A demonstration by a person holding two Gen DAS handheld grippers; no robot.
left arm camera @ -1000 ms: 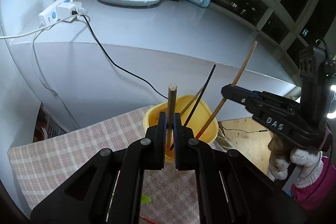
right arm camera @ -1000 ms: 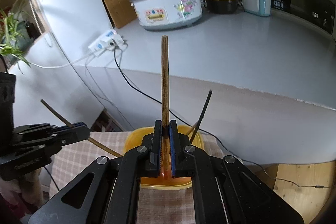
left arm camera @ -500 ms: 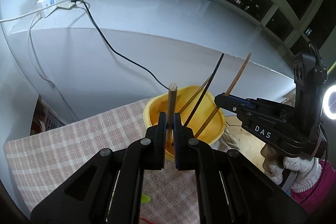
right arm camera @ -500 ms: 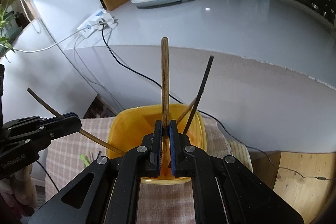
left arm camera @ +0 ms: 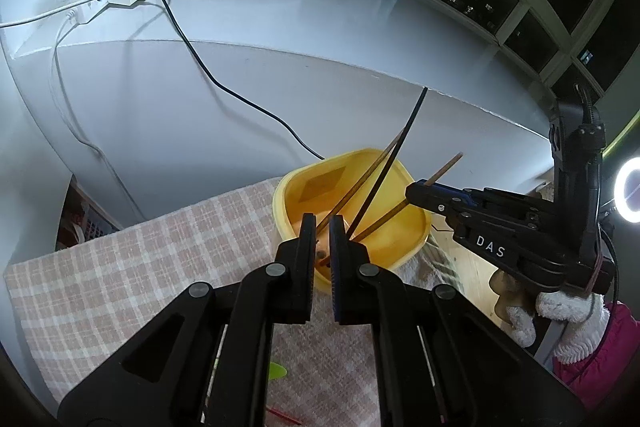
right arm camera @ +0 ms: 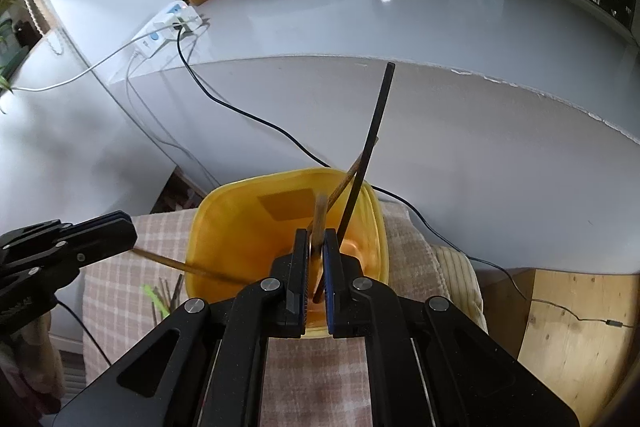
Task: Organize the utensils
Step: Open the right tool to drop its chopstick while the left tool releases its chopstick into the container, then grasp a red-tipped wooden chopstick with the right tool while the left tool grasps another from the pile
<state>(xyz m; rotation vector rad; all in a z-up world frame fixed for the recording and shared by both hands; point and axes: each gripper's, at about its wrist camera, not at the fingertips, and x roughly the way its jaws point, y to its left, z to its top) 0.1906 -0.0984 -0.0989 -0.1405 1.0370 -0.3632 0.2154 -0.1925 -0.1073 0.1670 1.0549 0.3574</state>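
Checked cloth [left arm camera: 140, 259], yellow tub [right arm camera: 224, 211]; both tongs clenched on wooden chopsticks [right arm camera: 318, 223] (tips inside tub).

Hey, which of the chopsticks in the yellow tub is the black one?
The black chopstick is the tallest, leaning ungripped against the yellow tub's far right rim; the others are brown.

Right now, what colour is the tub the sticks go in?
Yellow tub, clearest in the right wrist view.

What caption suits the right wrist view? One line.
Right tongs hold a wooden chopstick in the yellow tub, beside a black chopstick.
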